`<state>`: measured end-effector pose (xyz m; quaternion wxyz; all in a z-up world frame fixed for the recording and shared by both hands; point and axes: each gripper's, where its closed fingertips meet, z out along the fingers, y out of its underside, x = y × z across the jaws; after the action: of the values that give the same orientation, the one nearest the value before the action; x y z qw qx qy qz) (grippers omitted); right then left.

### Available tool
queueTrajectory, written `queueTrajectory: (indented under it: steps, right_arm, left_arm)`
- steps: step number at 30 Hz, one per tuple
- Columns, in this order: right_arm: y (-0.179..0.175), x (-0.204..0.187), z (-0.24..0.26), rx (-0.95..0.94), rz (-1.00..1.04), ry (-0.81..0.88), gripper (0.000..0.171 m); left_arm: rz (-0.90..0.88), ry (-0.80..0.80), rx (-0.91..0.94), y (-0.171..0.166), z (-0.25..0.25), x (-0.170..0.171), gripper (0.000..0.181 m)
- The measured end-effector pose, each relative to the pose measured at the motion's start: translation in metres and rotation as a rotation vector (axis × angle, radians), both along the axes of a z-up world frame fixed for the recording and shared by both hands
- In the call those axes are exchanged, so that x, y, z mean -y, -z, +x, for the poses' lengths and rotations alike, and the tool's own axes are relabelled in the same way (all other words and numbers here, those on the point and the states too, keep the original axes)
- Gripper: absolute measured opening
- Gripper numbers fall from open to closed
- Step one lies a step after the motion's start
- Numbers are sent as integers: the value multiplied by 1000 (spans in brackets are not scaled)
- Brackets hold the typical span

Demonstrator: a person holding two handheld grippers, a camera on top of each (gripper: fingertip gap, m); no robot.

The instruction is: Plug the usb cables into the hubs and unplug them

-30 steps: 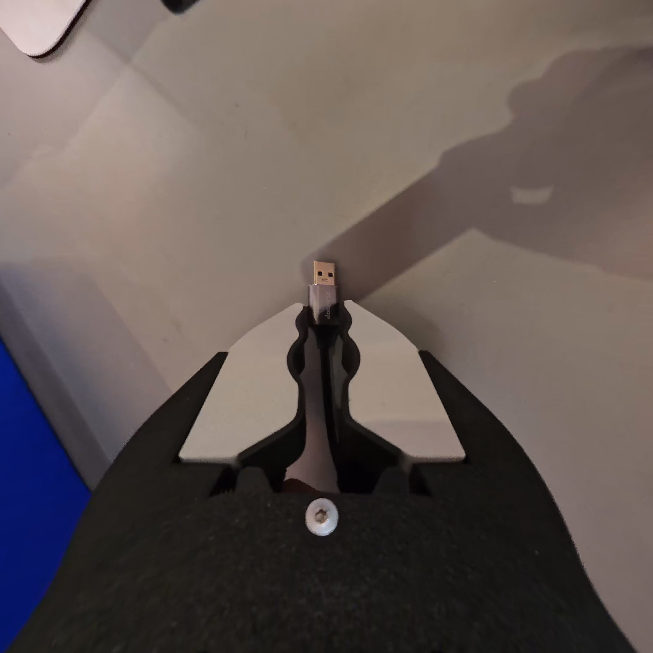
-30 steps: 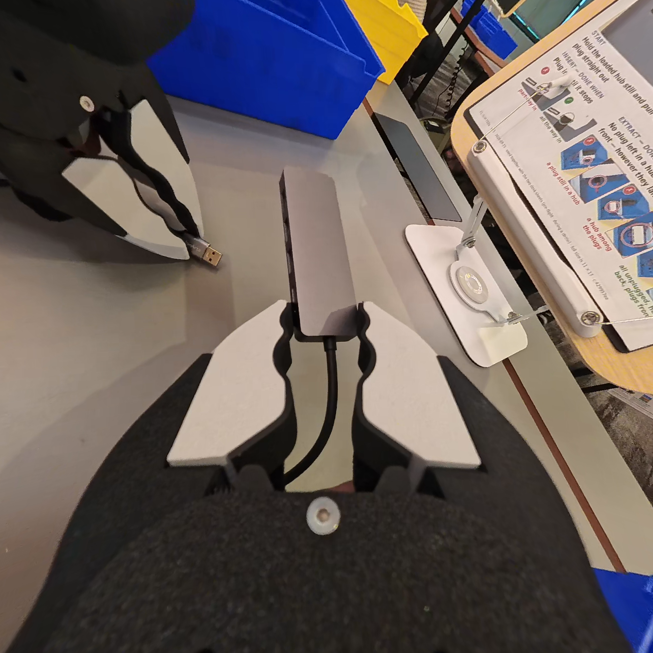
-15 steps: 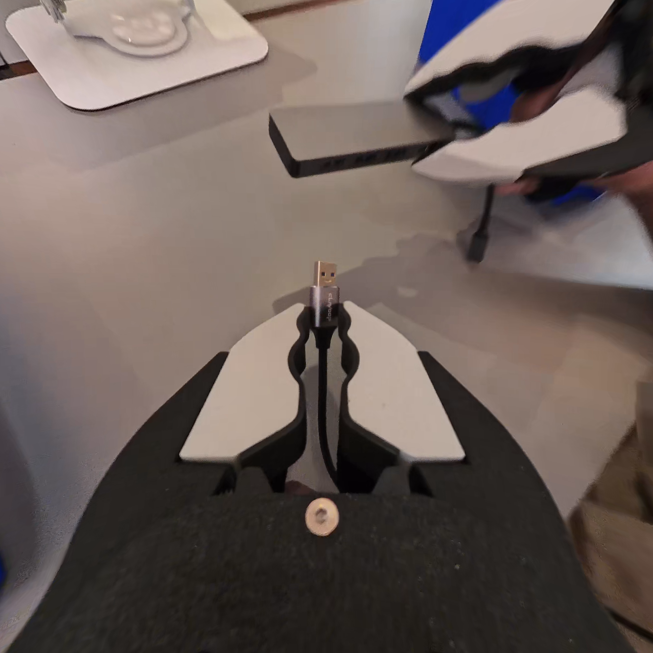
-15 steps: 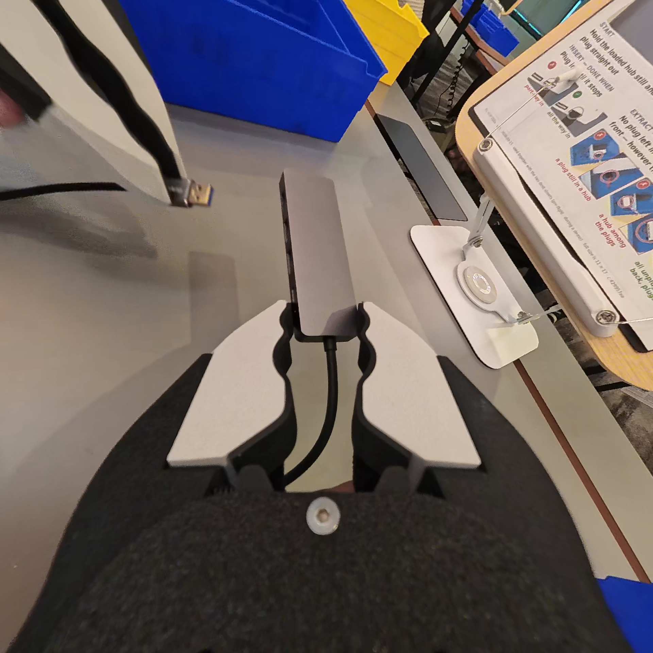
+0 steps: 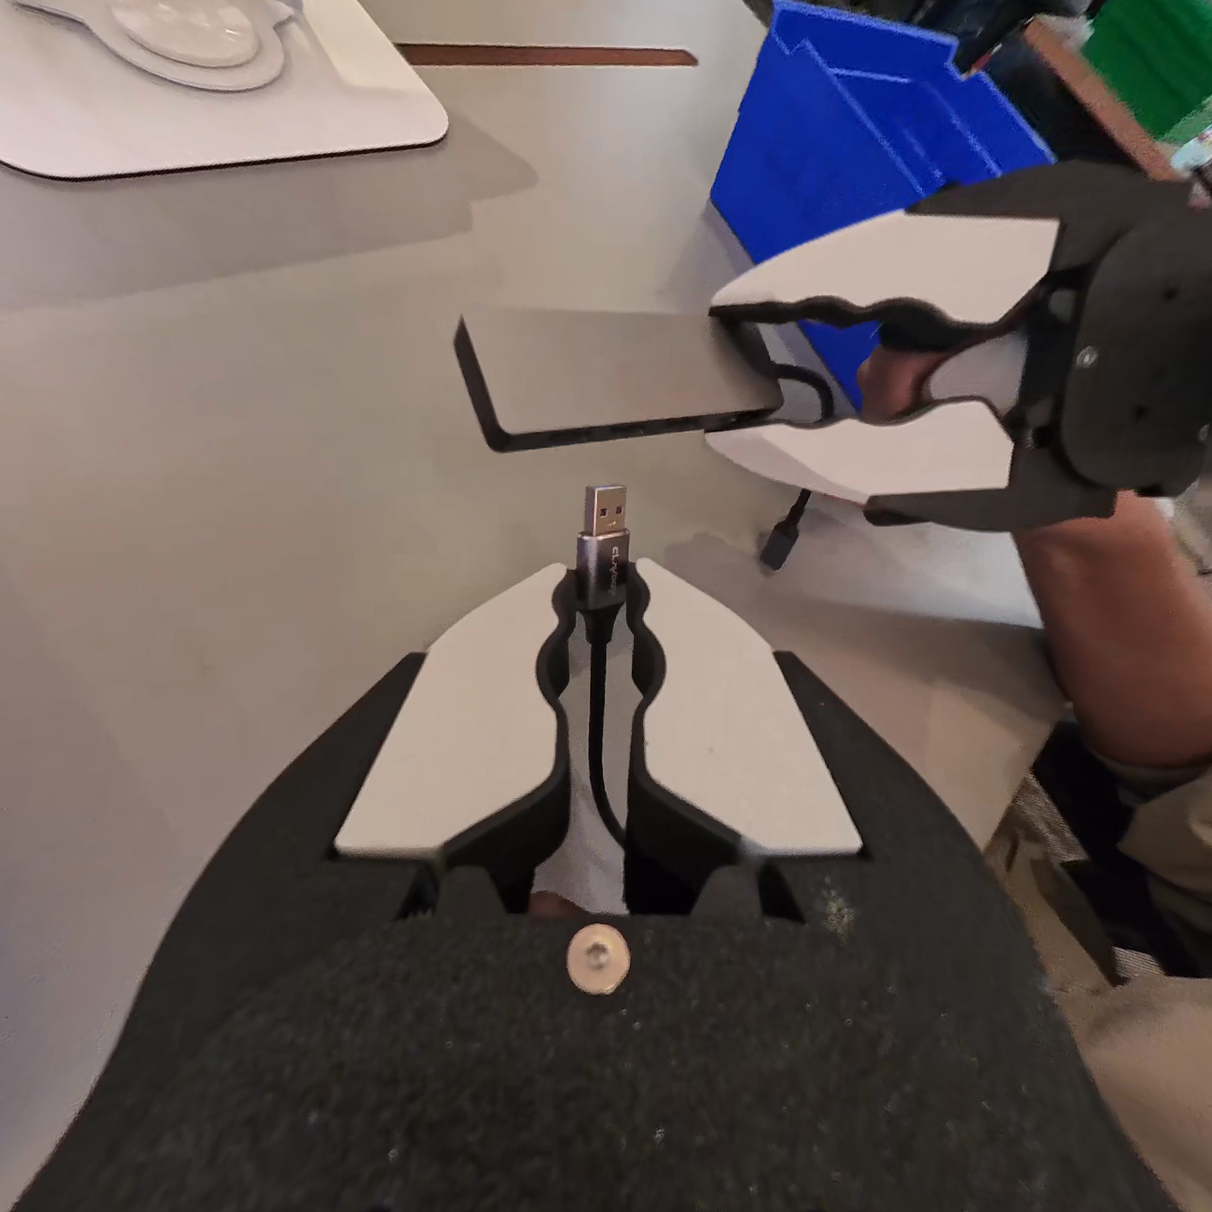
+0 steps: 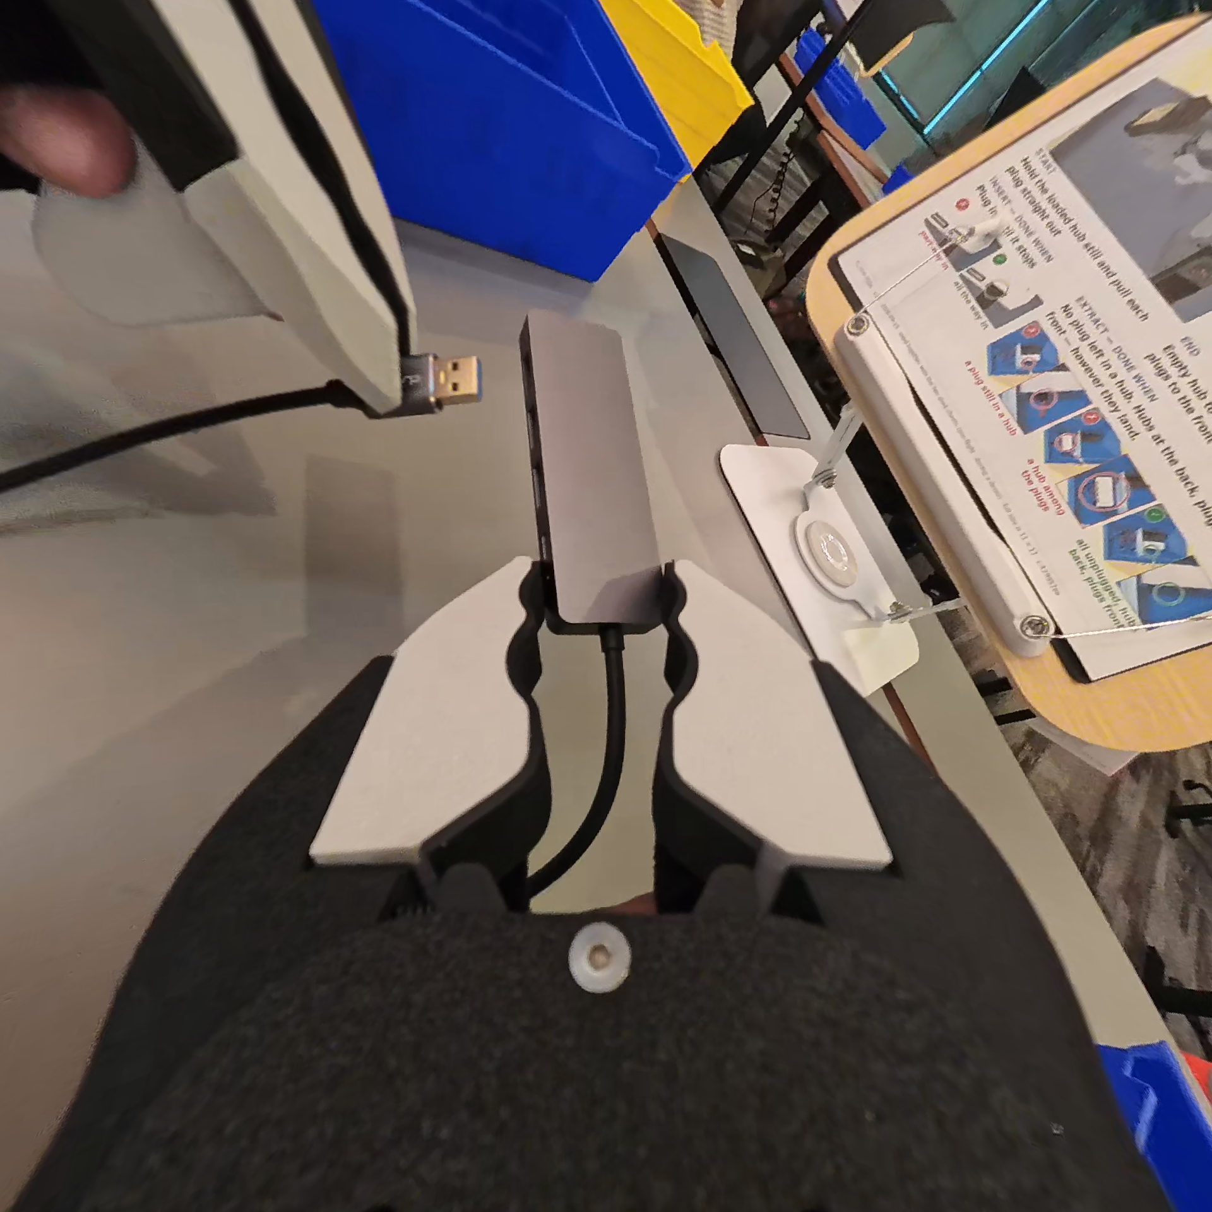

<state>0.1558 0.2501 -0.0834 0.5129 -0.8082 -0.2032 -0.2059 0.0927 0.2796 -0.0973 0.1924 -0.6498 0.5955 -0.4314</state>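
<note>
Above the grey worktop (image 5: 197,525), the left gripper (image 5: 598,569) held a USB plug (image 5: 605,525) by its grey collar, its fingers (image 5: 459,708) drawn narrow around it, the bare metal tip projecting forward beyond the fingertips. The plug's black cable (image 5: 600,741) ran back between the fingers toward the palm. In the right wrist view the same plug (image 6: 452,380) pointed toward the long edge of the hub (image 6: 587,459), near its far end and just short of it, not touching; the cable (image 6: 164,426) trailed off to the left above the worktop (image 6: 197,656).

The right gripper (image 6: 600,584) gripped the slim grey hub by its near end, fingers (image 6: 754,721) closed on its two long sides, so that the hub stood out forward, clear of the worktop. A row of port openings showed along the hub's left edge. The hub's own short black lead (image 6: 610,721) passed back between the fingers. From the left wrist view the hub (image 5: 603,374) lay crosswise ahead of the plug, held from the right by the right gripper (image 5: 747,380), with the lead's end connector (image 5: 780,544) hanging down to the worktop.

Behind the hub stood a blue bin (image 6: 492,131) and, beyond it, a yellow bin (image 6: 682,72). To the right, a white stand base (image 6: 820,557) rested on the worktop, carrying on a slender arm a wooden board (image 6: 984,708) with a printed instruction sheet (image 6: 1082,393).
</note>
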Motion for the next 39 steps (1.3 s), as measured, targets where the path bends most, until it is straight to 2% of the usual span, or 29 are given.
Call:
queueTrajectory:
  steps: [5,14,19,26,30,32,33,36,39]
  right_arm:
    - [-1,1,0,3,7,-6,34]
    - [2,2,0,-13,-4,-16,34]
    - [5,4,6,-17,-20,-7,34]
    - [11,5,6,-4,-56,-10,34]
    - [11,6,6,-5,-61,-11,35]
    - [11,7,7,-8,-60,-9,34]
    - [10,7,8,-10,-59,-8,34]
    - [10,8,10,-13,-59,-5,34]
    - [10,8,11,-17,-60,-5,35]
  left_arm:
    - [-131,36,-8,-2,2,-3,8]
    - [-187,87,-44,10,3,-7,8]
    - [-124,107,-95,21,-5,-10,8]
    - [96,220,-375,74,-24,-27,8]
    - [230,266,-408,84,-24,-44,13]
    - [388,254,-394,83,-27,-58,41]
    - [455,245,-378,80,-30,-62,46]
    - [703,217,-287,68,-42,-64,51]
    - [994,200,-205,59,-46,-68,47]
